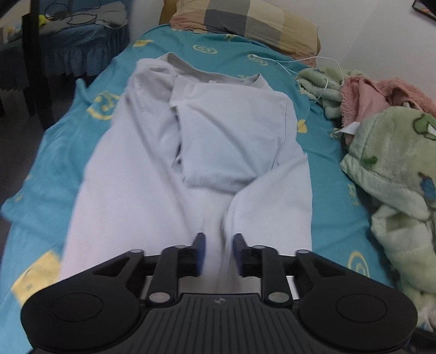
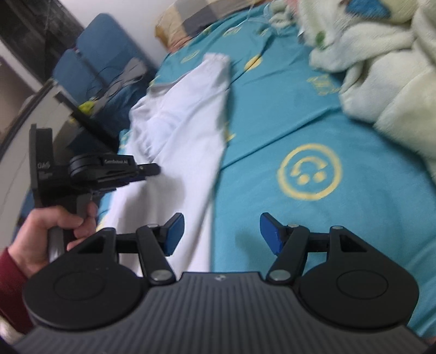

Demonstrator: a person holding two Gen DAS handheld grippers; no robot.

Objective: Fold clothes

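Observation:
A pale lilac-white sweatshirt [image 1: 190,152] lies lengthwise on the teal bed sheet [image 1: 327,152], collar at the far end, one sleeve folded across its chest. My left gripper [image 1: 219,253] has its blue pads close together with the garment's near hem pinched between them. In the right wrist view the same garment [image 2: 185,119] lies to the left, and the left gripper [image 2: 147,170] is seen side-on at its edge, held by a hand. My right gripper [image 2: 220,234] is open and empty, above the garment's right edge and the bare sheet [image 2: 340,136].
A plaid pillow [image 1: 245,21] lies at the head of the bed. A green fleece blanket [image 1: 395,168] and a pink one [image 1: 381,95] are piled along the right side, with a white cable [image 1: 313,62]. A blue-covered chair [image 1: 76,40] stands left of the bed.

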